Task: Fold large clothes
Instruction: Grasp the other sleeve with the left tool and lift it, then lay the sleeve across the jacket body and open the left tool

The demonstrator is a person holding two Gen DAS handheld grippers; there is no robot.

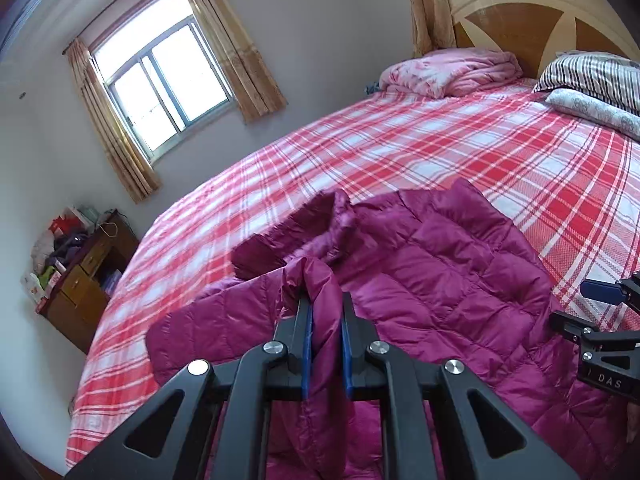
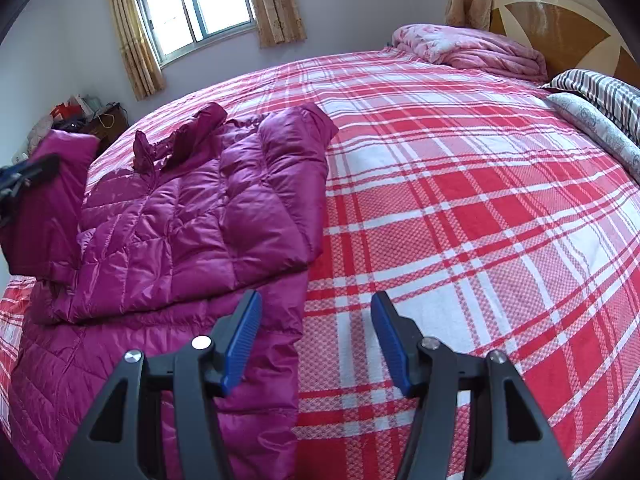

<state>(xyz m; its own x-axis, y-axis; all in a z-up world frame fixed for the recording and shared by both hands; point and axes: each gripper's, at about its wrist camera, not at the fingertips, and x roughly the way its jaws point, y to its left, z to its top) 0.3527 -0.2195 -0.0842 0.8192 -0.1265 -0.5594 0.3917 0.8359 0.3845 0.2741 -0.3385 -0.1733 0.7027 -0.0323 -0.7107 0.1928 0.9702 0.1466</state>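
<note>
The big purple puffy jacket (image 2: 192, 208) lay spread on the bed (image 2: 460, 208), which had a red and white checked sheet. One side of the jacket was already laid over its middle, so the fold was partly done.

The left gripper (image 1: 326, 312) had its jaws squeezed tight on a bunched piece of the jacket, which looked like a sleeve (image 1: 316, 292). That piece stood up between the jaws, and the rest of the jacket stretched out in front of them and off to their right.

The right gripper (image 2: 316, 312) had its jaws apart with nothing in them. It hung just above the bed. The jacket's near edge lay under its left jaw, and bare sheet lay under its right jaw.

The step in hand seemed to be folding the sleeve in. Next, the left jaws would likely need to carry the sleeve over the jacket's middle, lay it flat, and then let go. The right jaws might need to press down or pinch the near edge so the jacket did not slide. The cloth looked slippery and puffy, so a slow, low move would suit it best.
</note>
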